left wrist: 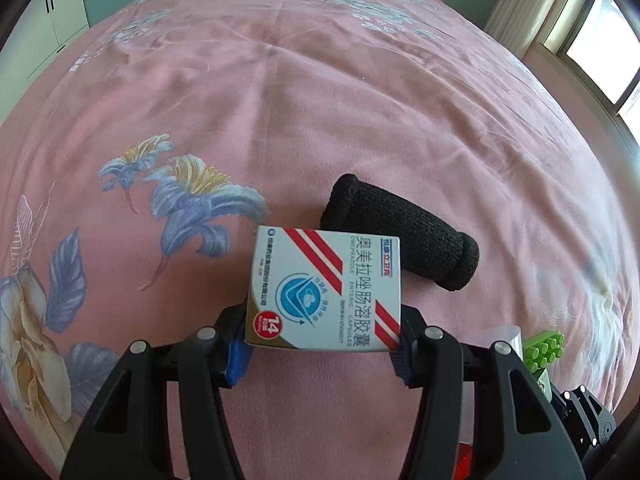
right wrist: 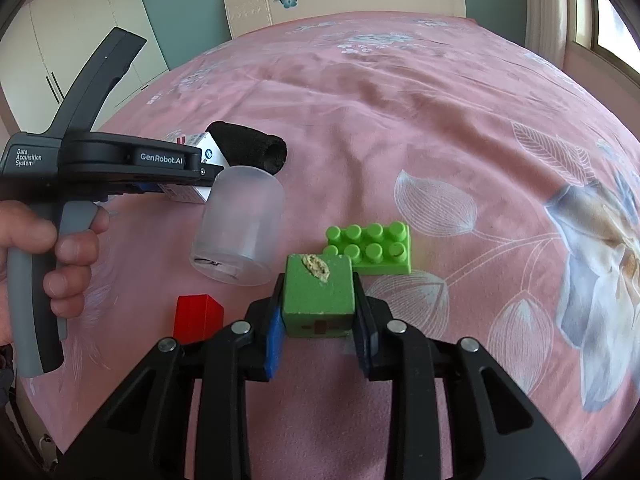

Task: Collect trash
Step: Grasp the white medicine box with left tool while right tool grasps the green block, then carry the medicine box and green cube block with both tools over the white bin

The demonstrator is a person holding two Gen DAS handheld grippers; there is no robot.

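Surface: pink floral bedspread (right wrist: 400, 128) covering a bed, with a pale headboard (right wrist: 344, 0) at the far end and a window to the right.
Left gripper (left wrist: 322, 350): jaws closed onto the two side faces of a white medicine box (left wrist: 326, 286); the box stands up between the blue pads (left wrist: 239, 358) and projects ahead of them.
Right gripper (right wrist: 318, 326): jaws closed onto a green cube (right wrist: 318, 294) with a beige smear on its top face; the pads press its left and right sides.
Ahead of left gripper: black fabric roll (left wrist: 400, 236), just beyond the box and to its right, lying on the spread.
Ahead of right gripper: green studded brick (right wrist: 370, 248) just beyond the cube; a frosted plastic cup (right wrist: 240, 224) on its side, forward and left; a red block (right wrist: 198, 316) close beside the left jaw.
Person: a hand (right wrist: 48, 248) grips the left tool's handle, at the left edge of the right wrist view.
Step in hand (judged): both items secured, lift pending.
Technique (judged): raise each straight up from the soft spread, keep the squeeze even so the light box does not buckle or twist, and clear the cup and brick before swinging away.
Bin: not in view.
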